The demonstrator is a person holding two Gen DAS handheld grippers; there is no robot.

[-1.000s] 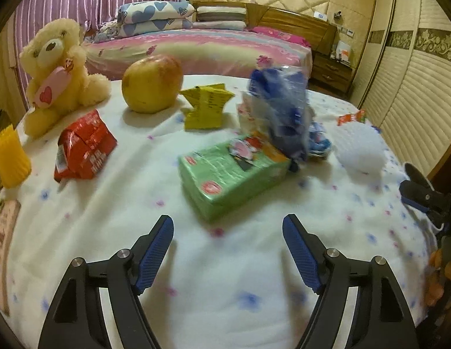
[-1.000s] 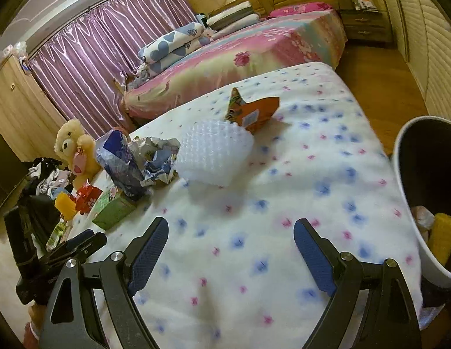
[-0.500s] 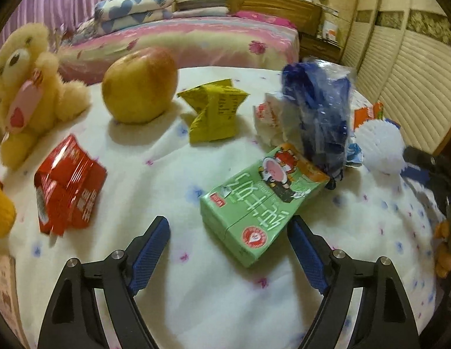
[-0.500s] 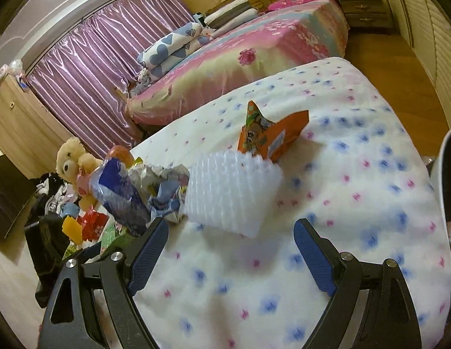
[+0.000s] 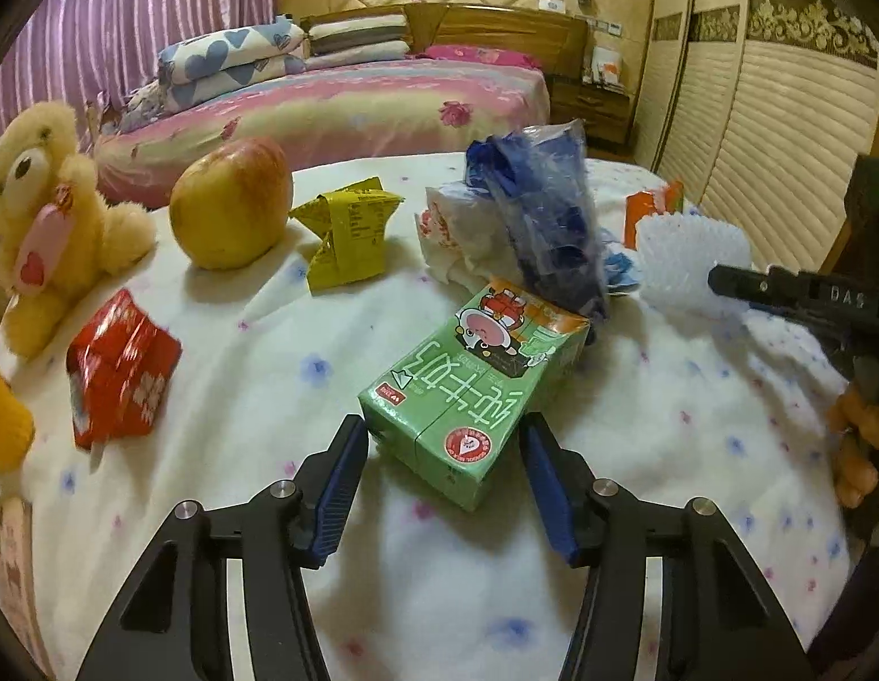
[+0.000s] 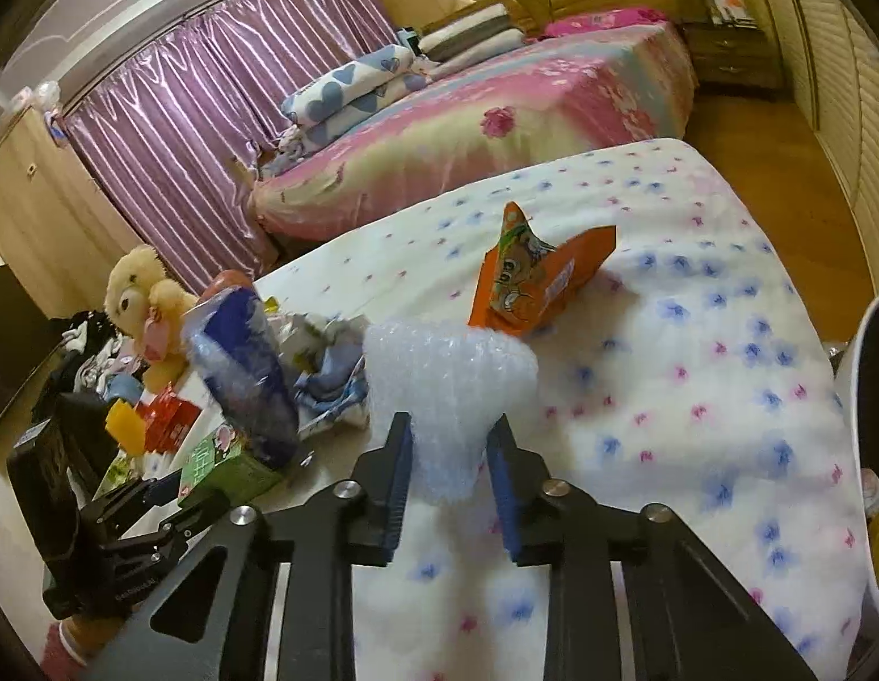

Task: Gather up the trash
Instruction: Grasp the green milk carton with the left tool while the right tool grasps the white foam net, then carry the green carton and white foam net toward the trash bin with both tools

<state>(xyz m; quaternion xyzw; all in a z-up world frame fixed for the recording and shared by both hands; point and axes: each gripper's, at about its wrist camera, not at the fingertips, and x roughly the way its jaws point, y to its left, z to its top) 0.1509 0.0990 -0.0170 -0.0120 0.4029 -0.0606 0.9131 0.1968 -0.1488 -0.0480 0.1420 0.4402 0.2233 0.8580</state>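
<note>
A green milk carton [image 5: 467, 391] lies on the flowered bedspread [image 5: 257, 352]. Its near end sits between the blue pads of my left gripper [image 5: 442, 425], whose jaws are closing and touch its two sides. In the right wrist view my right gripper [image 6: 449, 420] is closing on a wad of white bubble wrap [image 6: 450, 363], which is pinched narrow between the pads. Behind it lies an orange snack packet [image 6: 535, 284]. A crumpled blue plastic bag [image 5: 547, 227] stands just past the carton. Further left are a yellow wrapper [image 5: 348, 238] and a red packet [image 5: 121, 369].
An apple [image 5: 229, 204] and a teddy bear [image 5: 36, 215] sit at the far left of the bedspread. Crumpled white paper [image 5: 456, 238] lies by the blue bag. A white bin [image 6: 870, 386] stands at the right edge, off the bed. A second bed [image 6: 467, 130] is behind.
My left gripper moved forward to the green carton and its jaws narrowed around the near end. My right gripper's jaws went from wide open to pinching the bubble wrap.
</note>
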